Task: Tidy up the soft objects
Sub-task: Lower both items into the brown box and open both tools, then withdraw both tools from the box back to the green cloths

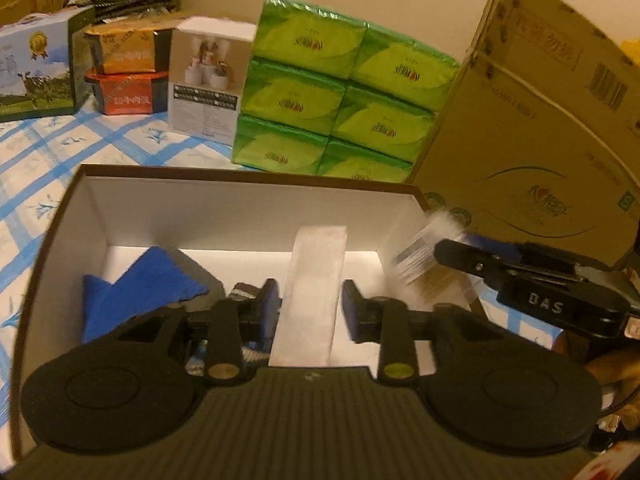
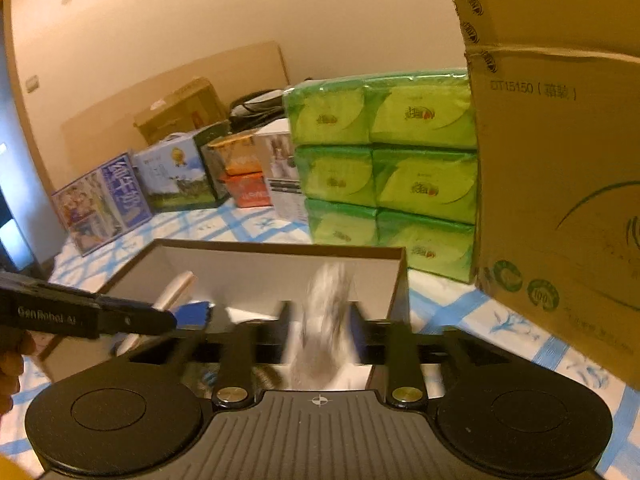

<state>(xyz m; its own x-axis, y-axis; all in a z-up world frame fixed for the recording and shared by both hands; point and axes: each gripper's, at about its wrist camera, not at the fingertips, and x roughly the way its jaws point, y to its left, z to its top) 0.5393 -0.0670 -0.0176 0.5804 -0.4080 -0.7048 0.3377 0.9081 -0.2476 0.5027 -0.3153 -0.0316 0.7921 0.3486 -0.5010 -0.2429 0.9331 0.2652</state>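
Both tongs (image 1: 308,300) (image 2: 320,316) over the open box (image 1: 256,196), parted, releasing a pale strip (image 1: 312,288) and grey-white bundle (image 2: 324,320) inside.

Blue-checked cloth (image 1: 60,148): open box (image 1: 240,200), green tissue packs (image 1: 340,92), cartons (image 1: 540,128).

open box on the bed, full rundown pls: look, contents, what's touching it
The open box is a lidless rectangular carton, dark brown outside, plain white inside, seemingly cardboard. It sits flat on the blue-checked sheet, in front of the green tissue packs. Inside lie a blue cloth at the left and something striped, mostly hidden. A pale flat strip stands between the left tool's parted fingers; a blurred white item hangs in the right tool.
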